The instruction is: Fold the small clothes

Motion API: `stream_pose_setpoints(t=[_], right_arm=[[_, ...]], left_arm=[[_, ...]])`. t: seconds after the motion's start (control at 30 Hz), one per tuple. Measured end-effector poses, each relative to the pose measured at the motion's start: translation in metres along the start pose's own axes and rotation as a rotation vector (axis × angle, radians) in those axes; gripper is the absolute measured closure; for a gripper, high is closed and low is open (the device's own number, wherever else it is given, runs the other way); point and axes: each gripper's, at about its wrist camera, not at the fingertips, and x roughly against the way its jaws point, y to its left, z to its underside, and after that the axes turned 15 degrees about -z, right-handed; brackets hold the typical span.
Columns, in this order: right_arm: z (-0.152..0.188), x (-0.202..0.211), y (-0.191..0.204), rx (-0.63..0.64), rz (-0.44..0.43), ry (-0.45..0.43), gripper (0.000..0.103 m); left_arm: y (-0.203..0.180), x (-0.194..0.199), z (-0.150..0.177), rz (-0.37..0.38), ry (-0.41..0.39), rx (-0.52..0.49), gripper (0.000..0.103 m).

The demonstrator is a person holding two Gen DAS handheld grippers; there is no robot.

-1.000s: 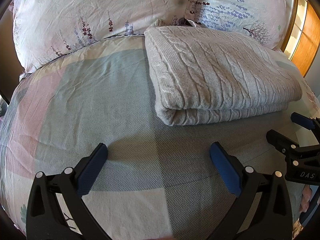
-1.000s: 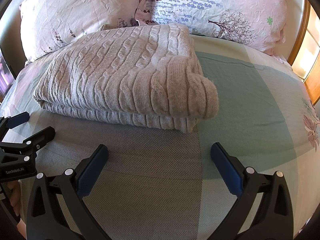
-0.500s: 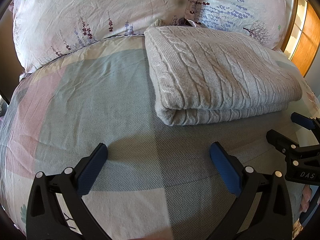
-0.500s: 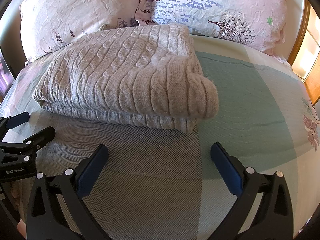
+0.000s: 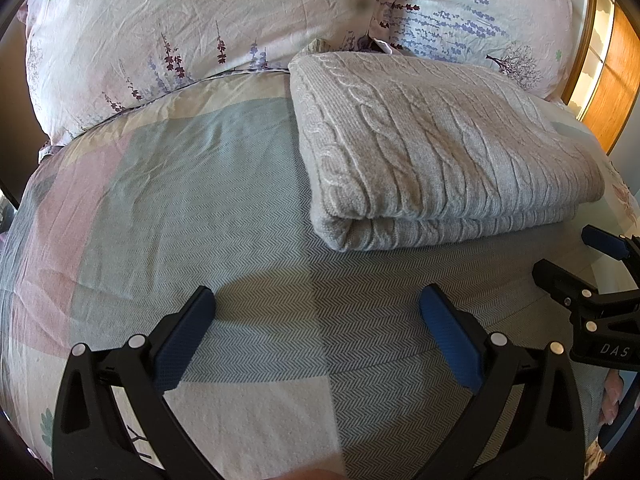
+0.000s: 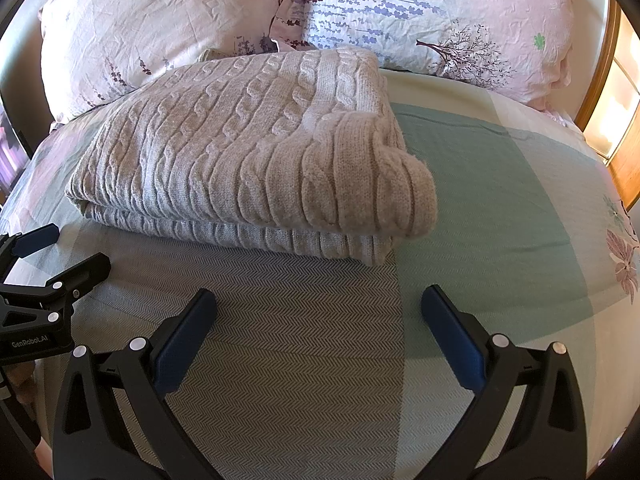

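Note:
A grey cable-knit sweater (image 5: 440,152) lies folded in a thick rectangle on the bed, near the pillows; it also shows in the right wrist view (image 6: 248,152). My left gripper (image 5: 316,316) is open and empty, hovering over the bedspread just in front of the sweater's left corner. My right gripper (image 6: 318,316) is open and empty, in front of the sweater's right corner. Each gripper shows at the edge of the other's view: the right gripper (image 5: 576,256) and the left gripper (image 6: 64,252). Neither touches the sweater.
A patchwork bedspread (image 5: 200,208) in green, pink and grey covers the bed. Two floral pillows (image 5: 180,32) (image 6: 440,20) lie behind the sweater. A wooden headboard and bedside furniture (image 5: 616,80) stand at the far right.

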Motion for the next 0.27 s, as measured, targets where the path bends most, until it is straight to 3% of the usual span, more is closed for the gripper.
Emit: stream_pose_setpoints(t=[0.27], right_arm=[[-0.0002,-0.0005,0.0008,-0.001,0.001,0.000,0.001]], left_arm=[[0.0001,-0.0002,0.0000,0.000,0.000,-0.001,0.002]])
